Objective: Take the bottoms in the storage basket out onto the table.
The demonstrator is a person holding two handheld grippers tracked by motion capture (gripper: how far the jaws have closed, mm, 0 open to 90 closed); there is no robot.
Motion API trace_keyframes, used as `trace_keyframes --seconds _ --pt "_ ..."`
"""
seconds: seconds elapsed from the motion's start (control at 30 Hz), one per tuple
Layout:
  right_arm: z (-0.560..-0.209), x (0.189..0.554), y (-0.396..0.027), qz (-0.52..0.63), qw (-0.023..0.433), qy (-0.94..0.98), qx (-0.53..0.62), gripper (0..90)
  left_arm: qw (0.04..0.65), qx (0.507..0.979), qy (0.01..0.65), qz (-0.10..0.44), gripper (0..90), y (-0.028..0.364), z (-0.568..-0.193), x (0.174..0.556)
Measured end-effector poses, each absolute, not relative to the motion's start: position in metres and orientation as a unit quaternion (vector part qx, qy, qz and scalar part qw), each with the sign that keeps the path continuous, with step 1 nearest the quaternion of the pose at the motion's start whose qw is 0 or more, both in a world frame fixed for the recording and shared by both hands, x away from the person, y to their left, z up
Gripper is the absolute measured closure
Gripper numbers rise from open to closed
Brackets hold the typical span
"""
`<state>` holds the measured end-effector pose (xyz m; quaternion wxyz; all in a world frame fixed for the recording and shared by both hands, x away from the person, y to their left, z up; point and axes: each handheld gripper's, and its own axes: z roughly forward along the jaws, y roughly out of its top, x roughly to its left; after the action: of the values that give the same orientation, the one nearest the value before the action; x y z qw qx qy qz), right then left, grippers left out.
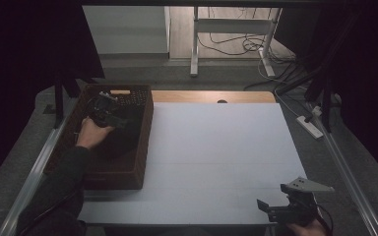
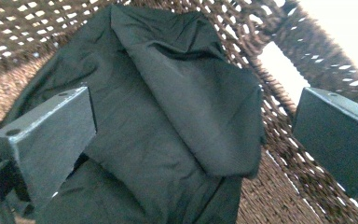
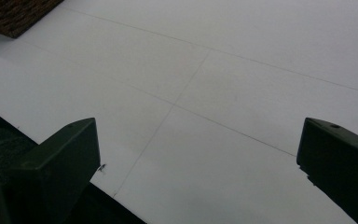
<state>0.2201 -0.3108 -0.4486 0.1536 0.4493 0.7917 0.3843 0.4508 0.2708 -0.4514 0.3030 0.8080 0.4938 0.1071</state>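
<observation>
— Black cloth, is that what's in the basket?

— Yes. It lies crumpled inside the brown woven basket, which stands on the left part of the white table. In the left gripper view the cloth covers most of the basket floor, with folds running up toward the far wall; light comes through the weave around it.

— And the left gripper?

— Down inside the basket, held by the person's left hand. Its jaws stand wide apart, one on each side of the cloth, just above it. Nothing is pinched between them. Whether the tips touch the fabric, I cannot tell.

— The right gripper?

— At the near right corner of the table, well apart from the basket, the grey three-cornered plate on top. Its jaws are also spread wide, over bare white tabletop, holding nothing. A corner of the basket shows at the upper left of its view.
</observation>
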Motion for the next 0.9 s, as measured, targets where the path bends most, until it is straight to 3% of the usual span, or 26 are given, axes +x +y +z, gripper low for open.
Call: trace_keyframes --seconds 0.47,0.8,0.9 --pt "-0.449 0.220 -0.311 0.387 0.149 0.792 0.448 0.0 0.251 0.817 0.516 0.062 0.0 0.270 -0.493 0.480" --pt "-0.449 0.220 -0.311 0.388 0.148 0.793 0.446 0.0 0.163 0.834 0.524 0.052 0.0 0.269 -0.521 0.487" --pt "-0.449 0.220 -0.311 0.386 0.148 0.795 0.443 0.0 0.170 0.824 0.539 0.045 0.0 0.270 -0.523 0.488"
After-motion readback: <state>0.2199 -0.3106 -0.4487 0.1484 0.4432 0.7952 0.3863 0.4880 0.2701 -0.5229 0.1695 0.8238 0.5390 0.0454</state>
